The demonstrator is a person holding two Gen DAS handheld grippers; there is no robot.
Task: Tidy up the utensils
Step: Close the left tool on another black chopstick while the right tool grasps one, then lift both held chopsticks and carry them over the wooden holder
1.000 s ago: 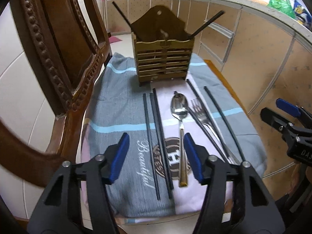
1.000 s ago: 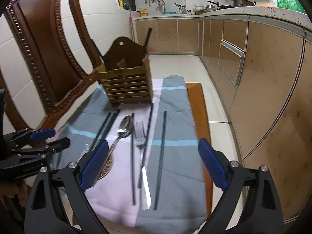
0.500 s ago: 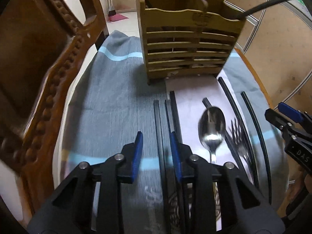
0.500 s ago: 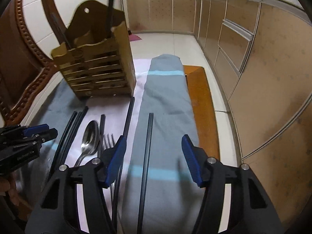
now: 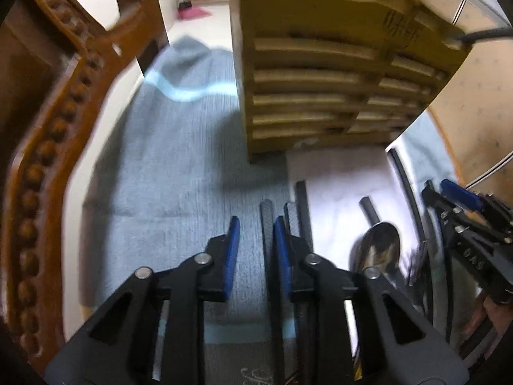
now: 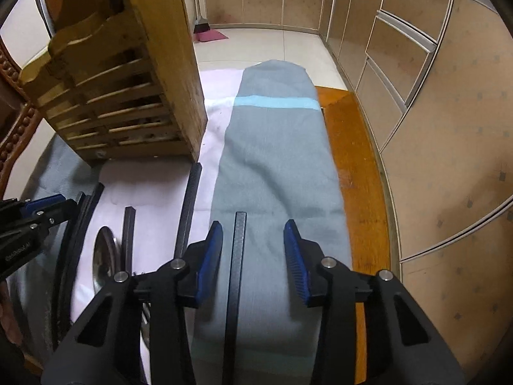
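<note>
In the left view, our left gripper (image 5: pixel 255 231) is closing around the leftmost chopstick (image 5: pixel 265 224) on the cloth (image 5: pixel 179 160), not yet pinching. In the right view, our right gripper (image 6: pixel 253 240) closes around the rightmost chopstick (image 6: pixel 239 240), gaps remaining. Next we clamp, lift, and carry them to the wooden holder (image 6: pixel 128 96).

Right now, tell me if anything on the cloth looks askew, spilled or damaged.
Nothing stands out. The chopsticks, spoon and cloth lie flat and the wooden holder stands upright; the left-wrist view is blurred, so fine damage would not show.
</note>
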